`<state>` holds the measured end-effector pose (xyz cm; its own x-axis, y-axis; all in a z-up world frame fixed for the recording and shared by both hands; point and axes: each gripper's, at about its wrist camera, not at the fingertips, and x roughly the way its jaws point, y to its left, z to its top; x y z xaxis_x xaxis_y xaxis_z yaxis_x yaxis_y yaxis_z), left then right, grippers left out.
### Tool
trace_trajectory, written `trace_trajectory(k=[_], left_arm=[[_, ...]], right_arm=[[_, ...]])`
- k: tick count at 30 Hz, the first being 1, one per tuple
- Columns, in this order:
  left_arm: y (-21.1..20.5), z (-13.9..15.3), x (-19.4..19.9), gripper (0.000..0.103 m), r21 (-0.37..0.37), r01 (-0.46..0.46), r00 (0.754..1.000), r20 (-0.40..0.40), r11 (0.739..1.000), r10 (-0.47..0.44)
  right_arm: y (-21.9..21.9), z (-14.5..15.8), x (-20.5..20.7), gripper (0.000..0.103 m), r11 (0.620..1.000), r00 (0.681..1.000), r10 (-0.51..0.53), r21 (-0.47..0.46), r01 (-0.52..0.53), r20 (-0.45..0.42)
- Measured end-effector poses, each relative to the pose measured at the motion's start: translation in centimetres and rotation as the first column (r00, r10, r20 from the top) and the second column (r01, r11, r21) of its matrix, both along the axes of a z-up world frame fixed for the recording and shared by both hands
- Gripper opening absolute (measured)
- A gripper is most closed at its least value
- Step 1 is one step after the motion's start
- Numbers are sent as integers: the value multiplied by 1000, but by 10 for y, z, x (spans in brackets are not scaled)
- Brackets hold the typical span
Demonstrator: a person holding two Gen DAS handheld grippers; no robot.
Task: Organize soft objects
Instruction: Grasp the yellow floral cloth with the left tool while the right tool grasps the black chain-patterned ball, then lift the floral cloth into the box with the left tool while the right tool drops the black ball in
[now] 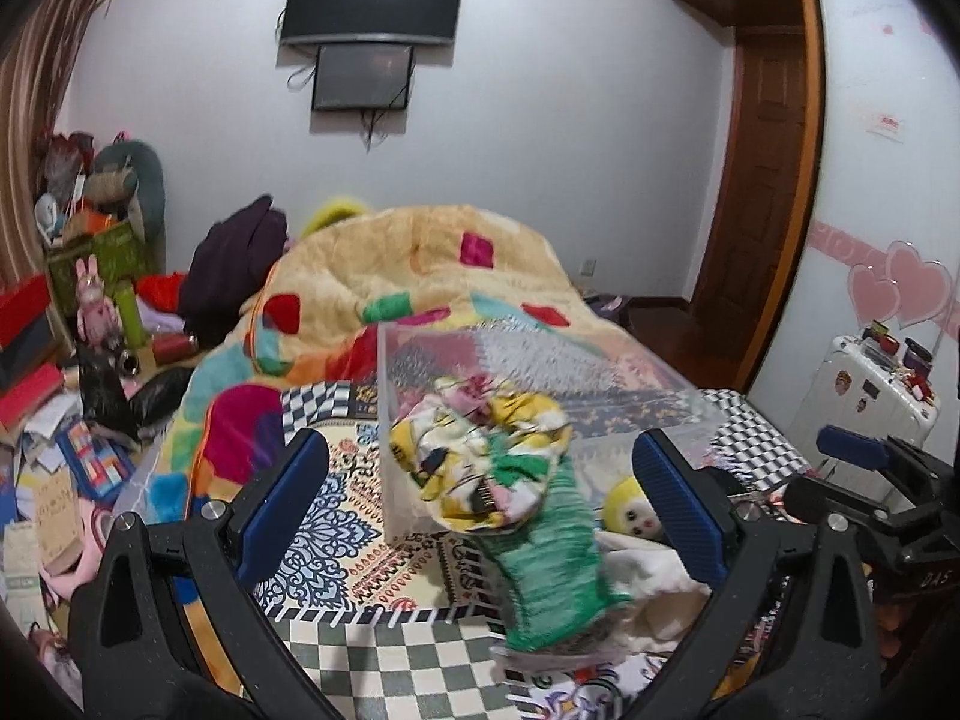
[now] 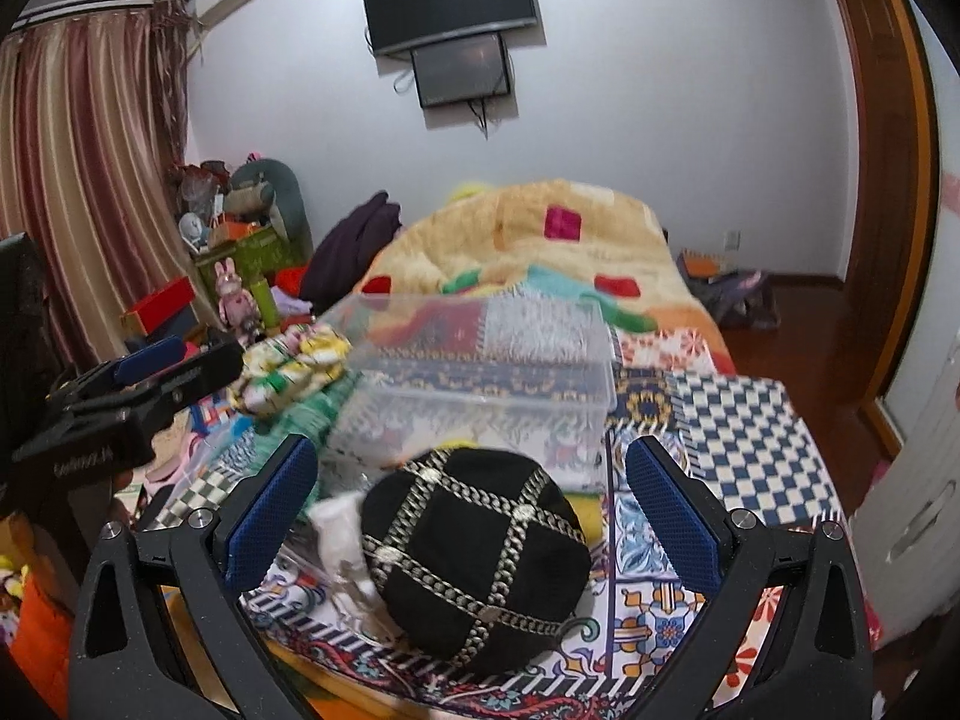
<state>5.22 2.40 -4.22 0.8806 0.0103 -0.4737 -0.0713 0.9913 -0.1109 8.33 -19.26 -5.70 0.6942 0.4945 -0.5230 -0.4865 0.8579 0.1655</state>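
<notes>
A clear plastic bin (image 1: 528, 372) stands on the patterned bedspread; it also shows in the right wrist view (image 2: 486, 378). A bundle of yellow-white and green knitted cloth (image 1: 510, 480) hangs blurred in front of the bin's near left corner, between the wide-apart fingers of my left gripper (image 1: 480, 504), which is open. In the right wrist view the same bundle (image 2: 294, 372) is just right of the left gripper (image 2: 150, 384). My right gripper (image 2: 474, 510) is open above a black cushion with gold chain lattice (image 2: 474, 552). A yellow-headed doll (image 1: 630, 510) lies by the bin.
A folded cream blanket with coloured squares (image 1: 420, 264) fills the far bed. White cloth (image 1: 648, 576) lies by the doll. Clutter of boxes and toys (image 1: 90, 300) sits left of the bed. A white suitcase (image 1: 870, 396) stands at right. The right gripper (image 1: 888, 480) shows at the right edge.
</notes>
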Motion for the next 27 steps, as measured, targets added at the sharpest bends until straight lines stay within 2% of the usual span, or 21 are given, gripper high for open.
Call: trace_trajectory(k=[2, 5, 7, 12, 16, 19, 21, 23, 27], left_arm=[[4, -7, 4, 97, -12, -6, 1000, -15, 1000, 6], [7, -17, 11, 85, -26, 3, 999, -42, 1000, -4], [7, -22, 12, 82, -33, 11, 999, -50, 999, -13], [3, -30, 10, 72, -16, 25, 999, -39, 1000, -25], [2, -33, 15, 51, -19, 30, 998, -61, 999, -31], [5, -33, 13, 48, -40, 35, 997, -62, 999, -38], [7, -32, 11, 48, -38, 35, 998, -58, 999, -37], [8, -31, 8, 48, -28, 26, 998, -53, 999, -28], [11, -27, 5, 41, -31, 20, 999, -46, 999, -22]], right_arm=[[-2, -6, 4, 91, 1000, 999, -3, 0, 3, -33], [-3, -17, 12, 82, 1000, 997, 4, 0, -4, -80], [-2, -22, 14, 78, 1000, 994, 18, -2, -18, -105], [6, -28, 13, 77, 998, 991, 55, -21, -58, -123], [11, -37, 16, 78, 996, 988, 65, -54, -73, -137], [11, -38, 17, 77, 995, 989, 65, -67, -74, -131], [12, -39, 17, 69, 994, 991, 58, -81, -68, -121], [14, -40, 18, 50, 992, 993, 42, -116, -55, -109], [13, -40, 19, 34, 991, 995, 36, -127, -48, -90]])
